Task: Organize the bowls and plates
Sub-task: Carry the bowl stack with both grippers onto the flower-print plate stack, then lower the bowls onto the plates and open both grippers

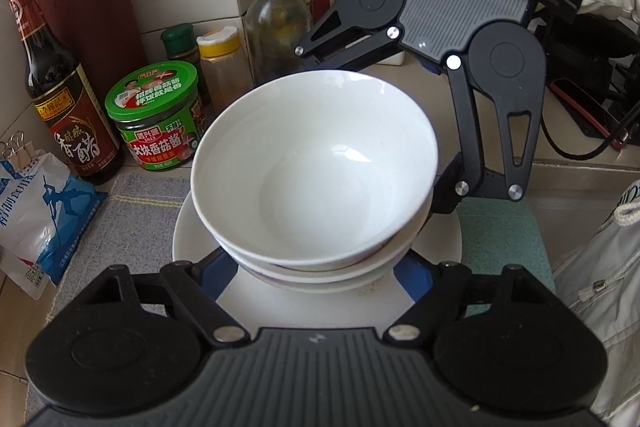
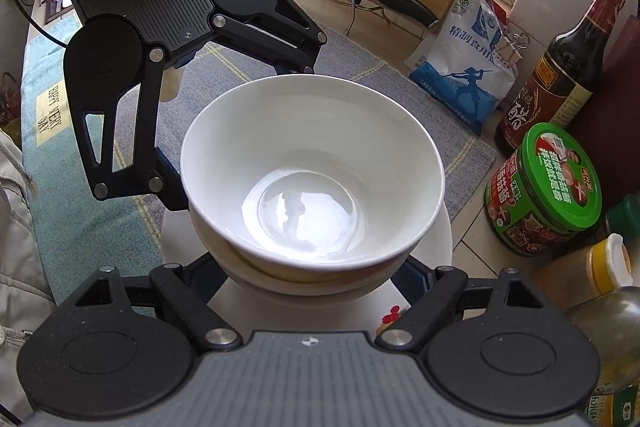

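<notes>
Both claws around the bowl stack, from opposite sides.
Bowls (image 1: 316, 163) sit stacked on plate (image 1: 320, 307), on the surface mat (image 2: 400, 83). Left claw (image 1: 320, 267) and right claw (image 2: 312, 271) each straddle the lower bowl; pad contact hidden, grip unclear.

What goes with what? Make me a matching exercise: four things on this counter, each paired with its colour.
Things:
1. top bowl
2. jar lid
3. salt bag
4. knife block

Colours:
A. dark red
B. white
C. green
D. blue and white

Pairs: 1-B, 2-C, 3-D, 4-A
</notes>
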The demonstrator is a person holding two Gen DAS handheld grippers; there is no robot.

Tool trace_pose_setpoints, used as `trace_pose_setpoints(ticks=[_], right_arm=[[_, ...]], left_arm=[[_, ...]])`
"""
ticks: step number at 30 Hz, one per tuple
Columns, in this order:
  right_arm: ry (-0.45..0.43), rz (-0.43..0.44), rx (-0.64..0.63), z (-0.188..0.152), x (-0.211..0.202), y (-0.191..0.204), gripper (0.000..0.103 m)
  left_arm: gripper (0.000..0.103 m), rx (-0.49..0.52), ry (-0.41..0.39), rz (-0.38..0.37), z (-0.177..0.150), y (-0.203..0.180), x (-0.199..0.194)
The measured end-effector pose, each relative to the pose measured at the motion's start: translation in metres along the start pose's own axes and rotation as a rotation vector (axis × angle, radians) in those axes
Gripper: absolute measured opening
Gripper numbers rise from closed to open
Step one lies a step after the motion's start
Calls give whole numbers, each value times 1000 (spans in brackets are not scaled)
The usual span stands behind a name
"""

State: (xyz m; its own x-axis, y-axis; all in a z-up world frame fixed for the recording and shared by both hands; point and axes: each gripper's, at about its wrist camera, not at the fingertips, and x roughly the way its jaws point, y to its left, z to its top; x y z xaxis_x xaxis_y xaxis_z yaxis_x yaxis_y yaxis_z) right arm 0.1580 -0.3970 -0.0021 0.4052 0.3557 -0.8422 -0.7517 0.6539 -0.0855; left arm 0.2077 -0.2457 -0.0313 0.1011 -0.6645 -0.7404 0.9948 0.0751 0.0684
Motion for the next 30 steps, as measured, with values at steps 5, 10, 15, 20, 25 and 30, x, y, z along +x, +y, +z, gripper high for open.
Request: trace_pose_setpoints(ticks=[5,10,15,20,25,30], right_arm=[[-4,3,14,0,1,-4,90],[-11,6,27,-1,2,-6,91],[-21,0,14,0,2,-4,98],[-36,-3,17,2,-1,-4,103],[-42,-10,21,-2,-5,-2,103],[-32,-65,34,-1,-13,6,103]], left_arm=[[84,-7,-2,-1,1,2,1],[84,-23,-6,-2,0,3,1],[85,-9,-11,18,-2,-1,-1],[96,11,-32,81,-3,-6,-5],[97,-40,-67,144,-12,-7,-18],[98,-70,-156,240,-21,-22,-44]])
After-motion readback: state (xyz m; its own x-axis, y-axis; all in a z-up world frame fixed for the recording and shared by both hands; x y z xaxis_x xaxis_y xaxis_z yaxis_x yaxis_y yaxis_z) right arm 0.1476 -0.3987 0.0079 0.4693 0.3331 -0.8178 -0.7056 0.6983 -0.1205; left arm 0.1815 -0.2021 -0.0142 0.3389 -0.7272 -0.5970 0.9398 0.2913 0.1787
